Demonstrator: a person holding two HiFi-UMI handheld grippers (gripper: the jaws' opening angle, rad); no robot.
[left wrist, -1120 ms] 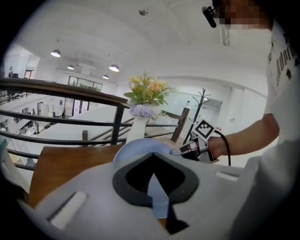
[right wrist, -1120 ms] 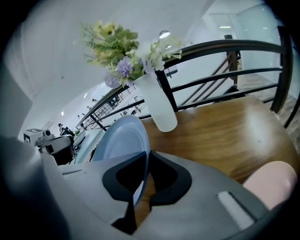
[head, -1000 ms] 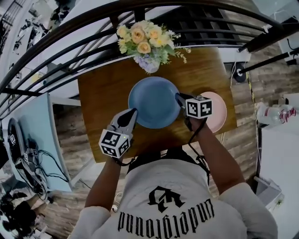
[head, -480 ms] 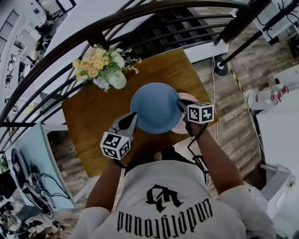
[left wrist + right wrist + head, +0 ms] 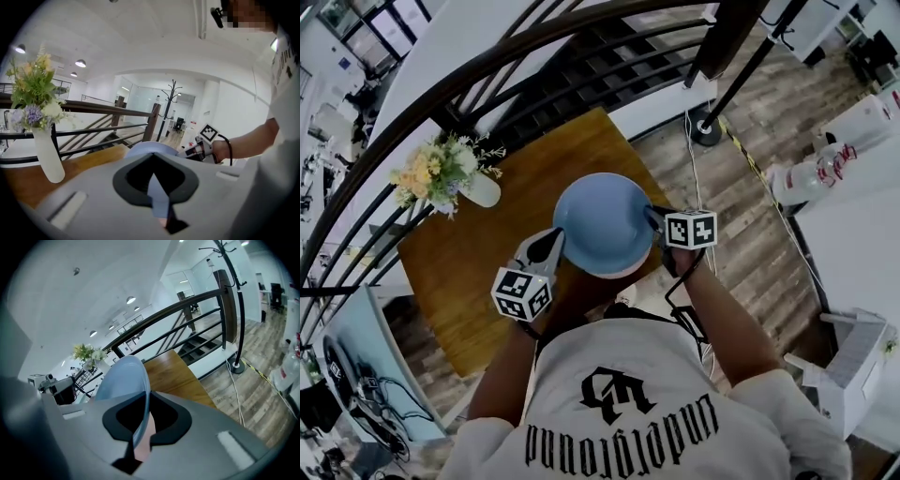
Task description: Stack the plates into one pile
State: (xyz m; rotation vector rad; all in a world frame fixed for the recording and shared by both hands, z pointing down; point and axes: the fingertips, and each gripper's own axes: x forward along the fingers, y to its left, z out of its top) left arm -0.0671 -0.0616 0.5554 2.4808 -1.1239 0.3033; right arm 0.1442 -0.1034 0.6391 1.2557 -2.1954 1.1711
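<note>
The blue plate (image 5: 602, 220) sits mid-frame in the head view, over the table's (image 5: 469, 272) right edge. The left gripper (image 5: 551, 242) is clamped on its lower-left rim and the right gripper (image 5: 657, 217) on its right rim. A pink plate (image 5: 146, 439) shows just under the blue rim, inside the right jaws.

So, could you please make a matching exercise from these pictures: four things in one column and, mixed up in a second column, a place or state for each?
Things:
1. blue plate
2. pink plate
3. flower vase
4. right tool

Places or states:
A. stands apart, left of the plates in the head view
B. gripped at two opposite sides of its rim
C. shut on a plate's right rim
D. only a thin edge shows, under another plate

Pairs: 1-B, 2-D, 3-A, 4-C
</note>
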